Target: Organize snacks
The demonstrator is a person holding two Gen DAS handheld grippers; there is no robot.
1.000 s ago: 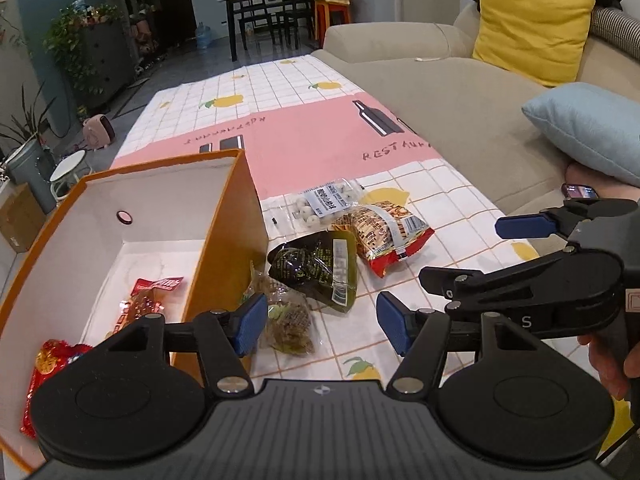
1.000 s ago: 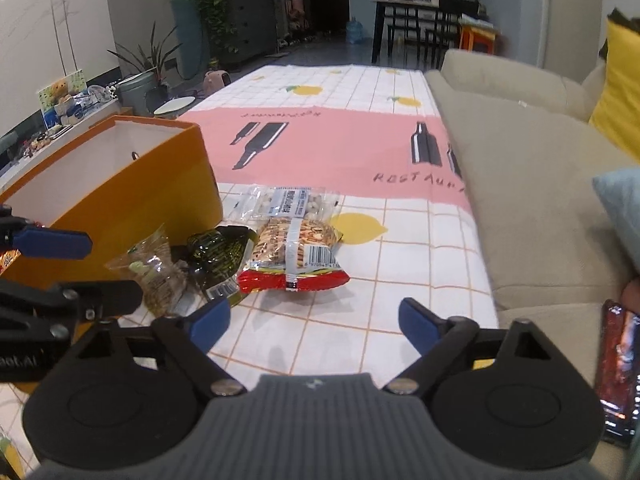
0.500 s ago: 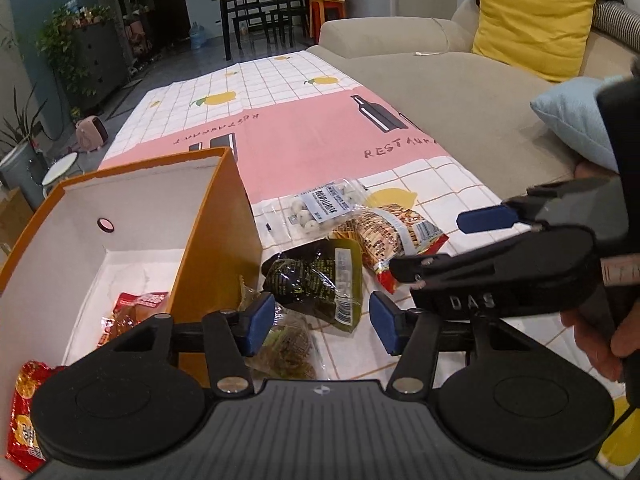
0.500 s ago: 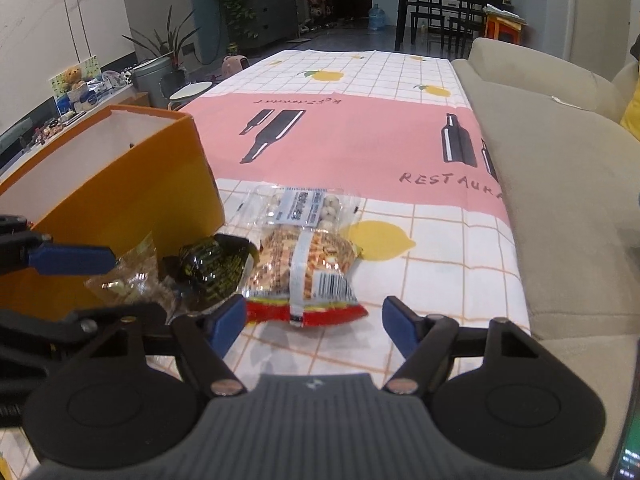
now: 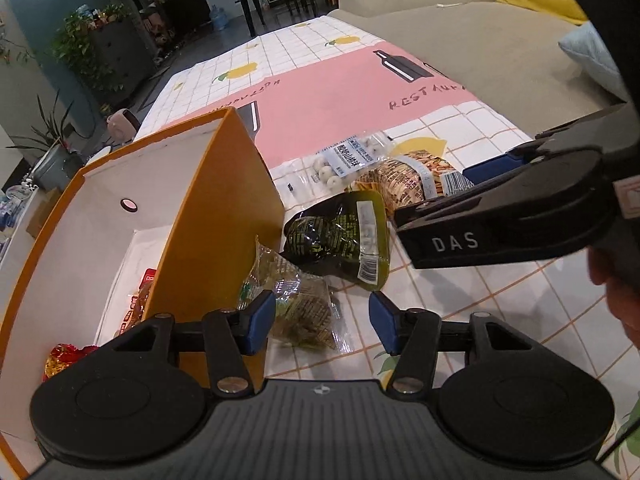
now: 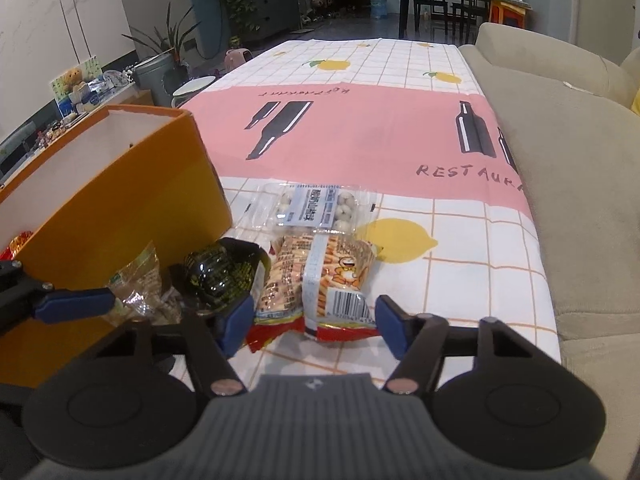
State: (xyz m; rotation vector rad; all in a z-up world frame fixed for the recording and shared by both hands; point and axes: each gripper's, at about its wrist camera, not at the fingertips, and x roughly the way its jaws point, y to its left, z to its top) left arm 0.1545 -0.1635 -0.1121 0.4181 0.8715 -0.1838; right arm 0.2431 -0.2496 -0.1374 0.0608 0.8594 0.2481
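Beside the orange box, both my grippers are closing in on snack packets.

On the bench, my left gripper has its jaws narrowing around the clear packet of brown snacks, pads not yet pressing it. My right gripper has its jaws narrowing too, straddling the red-edged peanut packet without clamping. A dark green packet lies between them, a clear bag of white balls beyond. Red-wrapped snacks sit inside the orange box.
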